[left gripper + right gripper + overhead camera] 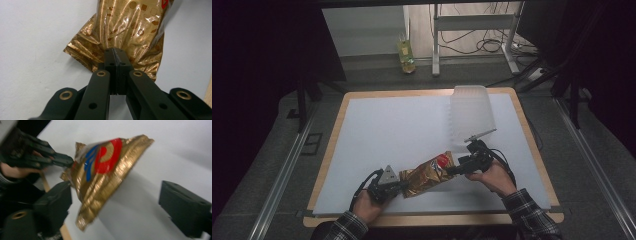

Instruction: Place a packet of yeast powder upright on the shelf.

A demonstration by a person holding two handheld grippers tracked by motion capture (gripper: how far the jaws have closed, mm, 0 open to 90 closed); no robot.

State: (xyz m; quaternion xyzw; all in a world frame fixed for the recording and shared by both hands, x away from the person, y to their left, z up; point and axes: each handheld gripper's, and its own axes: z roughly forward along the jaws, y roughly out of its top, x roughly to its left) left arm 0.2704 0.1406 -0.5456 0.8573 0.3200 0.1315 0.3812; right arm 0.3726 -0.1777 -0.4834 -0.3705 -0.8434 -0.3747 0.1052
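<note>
Left gripper (115, 56) pinches crinkled gold foil snack bag's (427, 175) near end; right gripper (120, 207) fingers spread around far end.

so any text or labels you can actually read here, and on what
None can be read.
Gold bag: a red and blue logo, blurred, no letters legible.
Gold bag: printed snack-shape outlines and a red corner mark cut off at the frame edge, no words.
Bottle on the floor beyond the table: label too small to read.
</note>
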